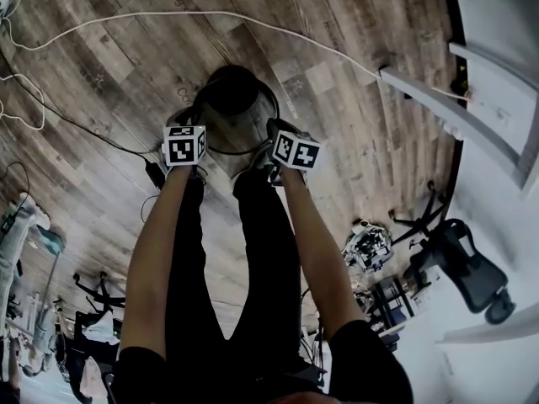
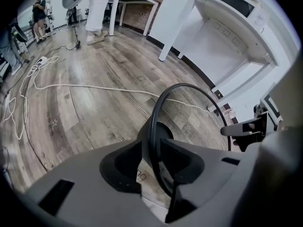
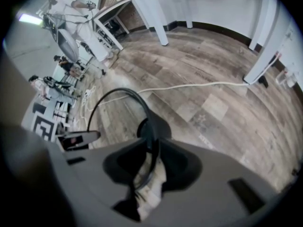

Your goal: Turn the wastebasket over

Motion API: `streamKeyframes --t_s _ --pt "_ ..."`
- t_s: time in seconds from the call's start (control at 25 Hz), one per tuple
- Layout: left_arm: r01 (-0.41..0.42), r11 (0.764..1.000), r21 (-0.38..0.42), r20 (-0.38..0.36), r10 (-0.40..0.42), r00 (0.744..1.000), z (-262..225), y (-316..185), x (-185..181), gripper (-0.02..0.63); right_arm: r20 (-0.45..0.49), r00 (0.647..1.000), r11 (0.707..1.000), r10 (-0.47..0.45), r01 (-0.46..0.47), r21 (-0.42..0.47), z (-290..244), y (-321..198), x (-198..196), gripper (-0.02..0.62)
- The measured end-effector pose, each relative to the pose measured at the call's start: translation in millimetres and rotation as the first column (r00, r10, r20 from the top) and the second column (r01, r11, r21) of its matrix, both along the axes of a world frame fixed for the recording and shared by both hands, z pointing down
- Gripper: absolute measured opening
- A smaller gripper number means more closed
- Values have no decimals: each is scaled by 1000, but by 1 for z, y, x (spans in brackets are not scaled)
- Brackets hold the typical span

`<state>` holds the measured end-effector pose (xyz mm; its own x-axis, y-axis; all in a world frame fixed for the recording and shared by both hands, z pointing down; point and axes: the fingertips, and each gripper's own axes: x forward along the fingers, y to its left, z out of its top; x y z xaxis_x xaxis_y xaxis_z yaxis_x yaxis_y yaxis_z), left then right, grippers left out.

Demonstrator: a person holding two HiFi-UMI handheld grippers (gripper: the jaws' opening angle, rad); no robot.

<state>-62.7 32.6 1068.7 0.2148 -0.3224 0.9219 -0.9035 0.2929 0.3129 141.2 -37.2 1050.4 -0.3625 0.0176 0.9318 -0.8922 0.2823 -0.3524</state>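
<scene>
A black mesh wastebasket (image 1: 232,99) stands on the wooden floor, and it looks mouth down, with its dark solid base uppermost. My left gripper (image 1: 189,126) is at the left side of its wide rim and my right gripper (image 1: 282,137) at the right side. In the left gripper view the rim (image 2: 152,126) runs between the jaws of the left gripper (image 2: 154,155), and floor shows in the gap beside it. In the right gripper view the rim (image 3: 118,94) passes between the jaws of the right gripper (image 3: 151,160), again with a gap on each side. Both grippers are open.
A white cable (image 1: 168,15) crosses the floor behind the basket, and thin cords (image 1: 84,129) lie to the left. White desk legs (image 1: 438,108) and an office chair (image 1: 459,263) stand at the right. A printed slip of paper (image 2: 139,175) lies by the rim. People (image 2: 40,6) stand far off.
</scene>
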Motion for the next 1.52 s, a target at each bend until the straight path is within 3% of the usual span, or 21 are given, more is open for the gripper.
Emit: streamKeyframes --t_s 0.12,0.32,0.48,0.6,0.72,0.88,1.04,1.16,1.28,1.36,1.52 --pt "-6 1000 -17 -7 6 1000 -10 3 -1 172 -17 1000 1000 -17 17 -3 -9 3 1 157" --pt "9 1000 -25 -23 -10 1000 -47 17 -5 173 -41 999 1000 -11 12 4 -45 10 3 164" --pt "-14 1000 14 -22 14 1000 -94 13 -15 172 -6 1000 999 25 -25 38 -91 1 -8 151" --pt "-36 995 96 19 34 999 -151 4 -26 111 28 998 994 53 -56 89 -140 -9 -17 82" --pt "-5 986 165 -8 6 1000 -218 4 -25 83 84 993 990 85 -93 103 -197 -9 -26 43" --pt "36 969 243 -44 -26 999 -312 4 -17 46 132 988 982 82 -102 156 -280 -13 -31 35" --pt "34 936 349 -44 -20 999 -422 -8 -15 35 193 978 965 79 -124 232 -378 -22 -39 33" --pt "8 893 451 -15 -1 1000 -511 -15 -11 35 237 970 944 48 -122 307 -454 -24 -43 32" --pt "-44 830 555 53 18 998 -599 -22 -6 35 266 964 907 -9 -105 408 -532 -22 -44 32" --pt "-95 763 639 134 12 991 -658 -28 -4 35 300 954 876 -23 -125 465 -580 -23 -45 32" --pt "-220 594 774 295 -31 955 -765 -31 7 35 383 922 816 -45 -187 547 -659 -15 -43 32"
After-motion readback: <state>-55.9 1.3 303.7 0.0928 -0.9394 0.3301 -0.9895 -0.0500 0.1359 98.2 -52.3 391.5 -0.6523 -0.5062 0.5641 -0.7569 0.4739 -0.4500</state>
